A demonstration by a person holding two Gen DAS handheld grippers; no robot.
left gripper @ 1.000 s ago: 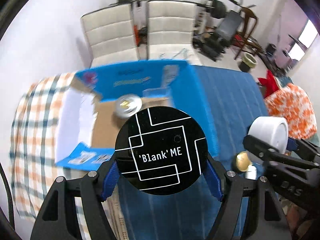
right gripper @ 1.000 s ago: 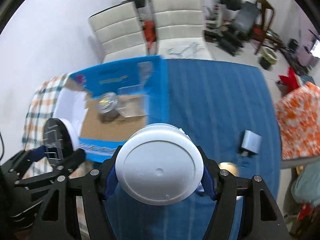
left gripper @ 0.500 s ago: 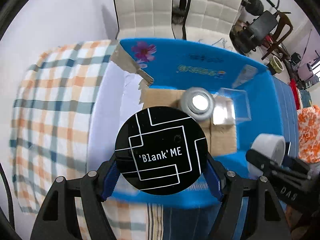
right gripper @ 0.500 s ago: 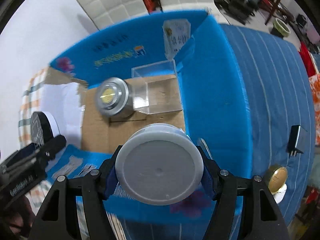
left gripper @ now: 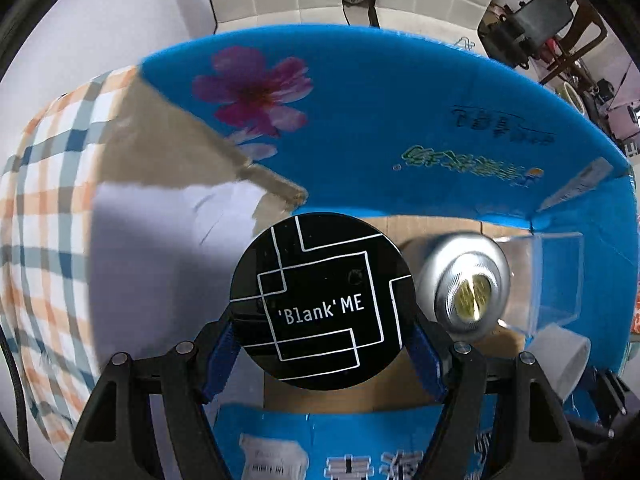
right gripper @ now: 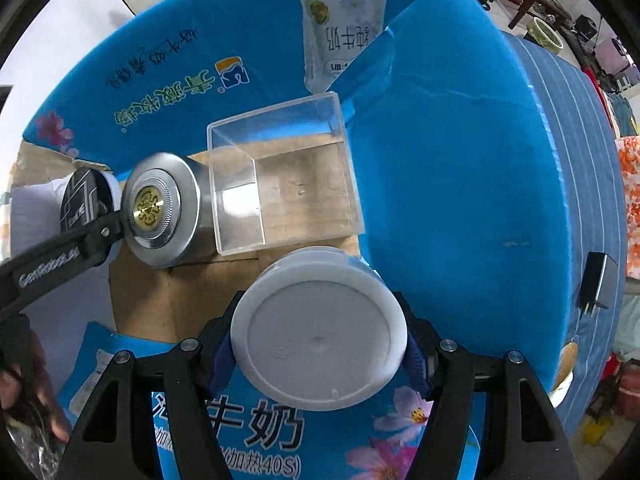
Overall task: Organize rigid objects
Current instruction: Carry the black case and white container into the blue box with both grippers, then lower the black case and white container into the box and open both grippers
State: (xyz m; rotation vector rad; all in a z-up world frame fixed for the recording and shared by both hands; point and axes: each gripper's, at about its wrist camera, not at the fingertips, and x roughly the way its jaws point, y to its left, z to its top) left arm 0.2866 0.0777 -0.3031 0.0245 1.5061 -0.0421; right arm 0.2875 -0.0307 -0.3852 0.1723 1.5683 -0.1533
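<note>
Black jar [left gripper: 322, 300] in left tongs [left gripper: 320, 344], white jar [right gripper: 319, 330] in right tongs [right gripper: 318, 360]

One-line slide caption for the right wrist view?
Right gripper holds a white jar over the blue carton, near silver tin and clear box.

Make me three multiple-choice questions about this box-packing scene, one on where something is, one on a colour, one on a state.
1. Where does the silver tin stand?
A. On the striped cloth
B. In the box, beside the clear plastic container
C. On a chair

2. What colour is the lid of the jar in the right gripper?
A. White
B. Red
C. Green

3. What is the left gripper doing?
A. Hanging open
B. Gripping the black 'Blank ME' jar
C. Gripping the tin

Answers: 1 B, tin and container touch on the box floor. 2 A, white lid. 3 B, its pads press the jar's sides.
</note>
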